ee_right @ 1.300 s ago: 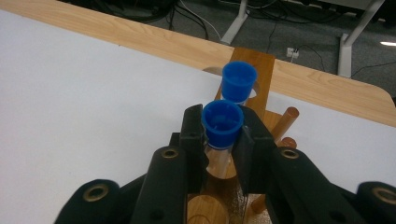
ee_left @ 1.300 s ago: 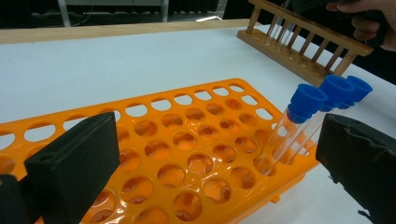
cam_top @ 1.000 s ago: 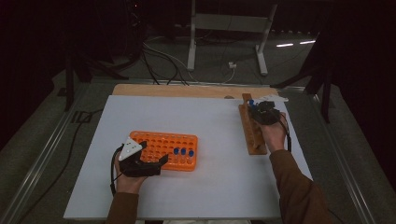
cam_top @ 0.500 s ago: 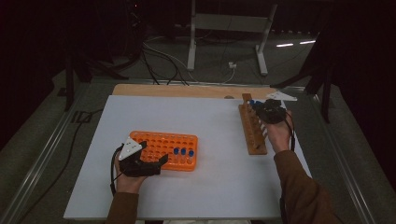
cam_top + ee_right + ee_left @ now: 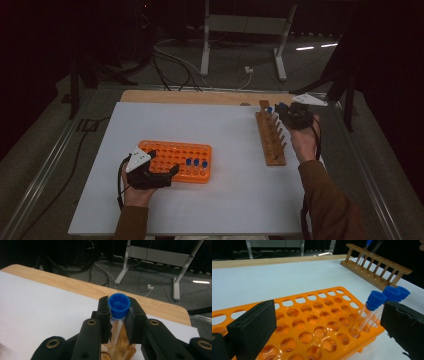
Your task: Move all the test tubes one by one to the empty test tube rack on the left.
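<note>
Starting at the left of the high view, the left gripper (image 5: 157, 172) sits at about seven o'clock on the white table (image 5: 230, 200), its jaws released and standing wide around the near corner of the orange rack (image 5: 175, 160), so far as I can tell without pressing on it. In the left gripper view three blue-capped tubes (image 5: 372, 312) lean in the rack's holes at about three o'clock, just beside the right-hand jaw.

Moving right, the wooden rack (image 5: 271, 140) lies at about two o'clock on the table, and over its far end the right gripper (image 5: 280, 111) is clenched on a capped tube (image 5: 119, 308). The right gripper view shows the pads squeezing the clear wall just under the blue cap, with the tube hanging over the wooden rack's holes below.

The tube looks light, stiff and thin-walled, probably plastic or glass, so I judge it slippery and liable to crack or skid under a hard pinch. The best hold seems to be where it is now, high on the body just below the cap, whose wider rim can act as a stop against sliding through. Being long and held near one end, it will likely swing, so it wants a straight, upright lift clear of the rack's upper bar.
</note>
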Demonstrator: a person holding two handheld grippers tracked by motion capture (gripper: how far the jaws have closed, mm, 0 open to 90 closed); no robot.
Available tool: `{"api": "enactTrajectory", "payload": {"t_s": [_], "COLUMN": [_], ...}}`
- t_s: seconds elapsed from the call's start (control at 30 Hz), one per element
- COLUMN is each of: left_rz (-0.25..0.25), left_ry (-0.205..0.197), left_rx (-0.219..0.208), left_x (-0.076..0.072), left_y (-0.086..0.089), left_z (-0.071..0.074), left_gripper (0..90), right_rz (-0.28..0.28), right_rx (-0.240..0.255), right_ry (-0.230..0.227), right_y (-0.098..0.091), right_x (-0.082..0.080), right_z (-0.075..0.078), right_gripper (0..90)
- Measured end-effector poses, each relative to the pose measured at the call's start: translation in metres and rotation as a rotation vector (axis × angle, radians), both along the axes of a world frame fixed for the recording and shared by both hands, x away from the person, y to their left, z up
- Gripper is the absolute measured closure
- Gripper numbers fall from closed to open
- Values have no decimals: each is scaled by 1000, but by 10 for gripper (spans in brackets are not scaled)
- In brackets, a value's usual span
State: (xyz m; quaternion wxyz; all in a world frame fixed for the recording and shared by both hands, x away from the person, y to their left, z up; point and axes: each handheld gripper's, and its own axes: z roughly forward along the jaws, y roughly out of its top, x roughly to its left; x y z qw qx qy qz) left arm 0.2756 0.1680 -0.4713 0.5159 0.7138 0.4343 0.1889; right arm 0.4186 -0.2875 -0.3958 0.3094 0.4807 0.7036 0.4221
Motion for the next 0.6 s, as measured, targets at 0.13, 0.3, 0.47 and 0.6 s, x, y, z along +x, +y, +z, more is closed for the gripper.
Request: {"api": "enactTrajectory", "payload": {"t_s": [0.13, 0.3, 0.47, 0.6], "left_rz": [3, 16, 32, 42], "left_ry": [2, -1, -11, -14], "left_rx": [1, 6, 7, 2], "left_x": [0, 1, 1, 1], "left_y": [0, 0, 2, 2], "left_z": [0, -1, 0, 1], "left_gripper": [14, 13, 13, 14], "right_rz": [11, 44, 90, 131], "right_rx": [8, 42, 33, 39], "right_ry": [-9, 0, 10, 19], "right_y": [3, 11, 26, 40], "right_x": [-3, -6, -9, -12], "right_z": [5, 6, 5, 4], "right_gripper": [764, 765, 765, 764]}}
